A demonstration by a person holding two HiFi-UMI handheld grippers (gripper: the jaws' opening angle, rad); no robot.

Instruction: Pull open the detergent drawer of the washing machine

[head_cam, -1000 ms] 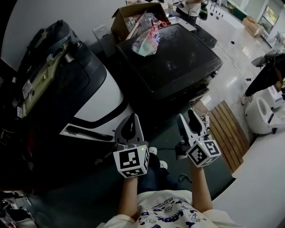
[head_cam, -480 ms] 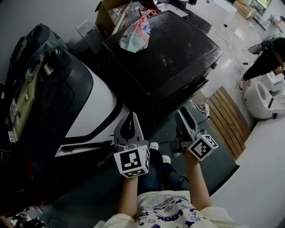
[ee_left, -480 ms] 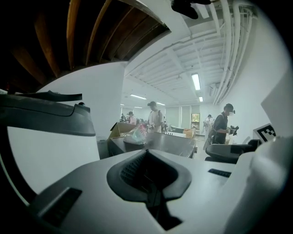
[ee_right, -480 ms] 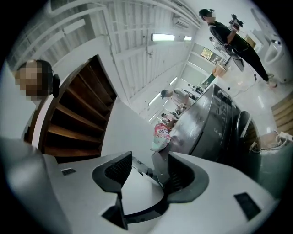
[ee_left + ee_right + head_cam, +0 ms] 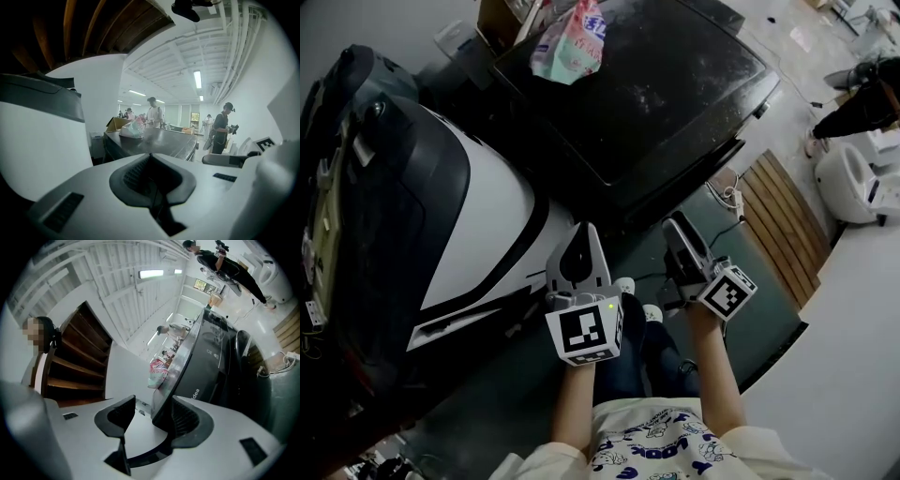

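A person holds two grippers low before a dark washer (image 5: 666, 94). The left gripper (image 5: 581, 239) has its jaws pressed together on nothing, while the right gripper (image 5: 677, 232), rolled sideways, has its jaws wide apart and empty, the washer's near top edge showing beyond the gap. The drawer lies flush in the front panel (image 5: 206, 376), hard to pick out, just ahead of the right gripper; a pink bag (image 5: 572, 42) sits at the lid's far edge.
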